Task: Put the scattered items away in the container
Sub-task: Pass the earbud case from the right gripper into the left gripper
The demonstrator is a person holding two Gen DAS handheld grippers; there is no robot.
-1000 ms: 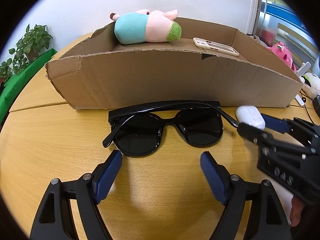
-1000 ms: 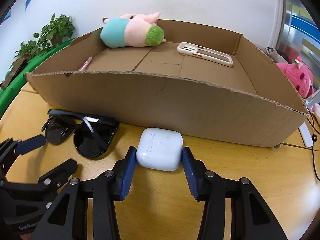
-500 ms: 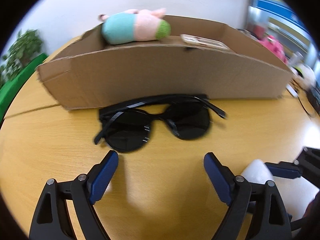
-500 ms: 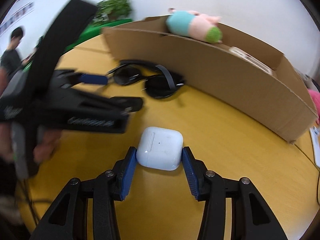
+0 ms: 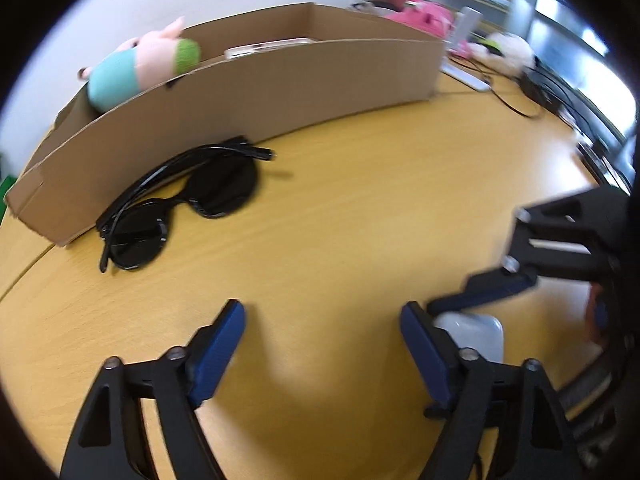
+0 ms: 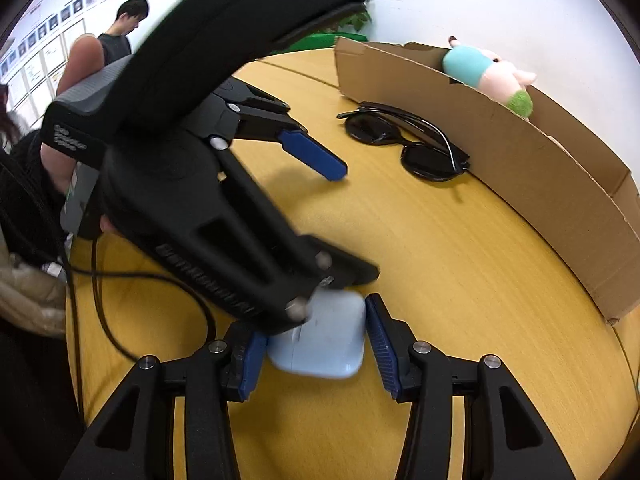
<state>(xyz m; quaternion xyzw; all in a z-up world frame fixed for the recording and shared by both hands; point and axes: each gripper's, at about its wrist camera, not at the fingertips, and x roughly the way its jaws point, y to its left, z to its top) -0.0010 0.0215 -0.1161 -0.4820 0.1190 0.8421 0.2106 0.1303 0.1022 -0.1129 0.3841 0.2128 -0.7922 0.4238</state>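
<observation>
1. Wooden table (image 5: 360,208) filling both views, bare between the two grippers and the box.
2. Cardboard box (image 5: 256,92) lying along the far edge, running from 9 to 1 o'clock in the left wrist view; plush toy (image 5: 140,66) and phone case (image 5: 264,46) already inside.
3. Sunglasses (image 5: 180,208) folded on the table against the box wall at 10 o'clock, long axis parallel to that wall, well apart from the left gripper (image 5: 324,344).
4. Left gripper's pads spread with nothing between them, having just narrowed; swung away from facing the sunglasses squarely, as a second ago.
5. Right gripper (image 6: 314,340) clamped on the white earbud case (image 6: 324,340), carried back from beside the box, now crossing under the left gripper at 5 o'clock.
6. Box lying at 1 o'clock from the case; right hand nearer it.
</observation>
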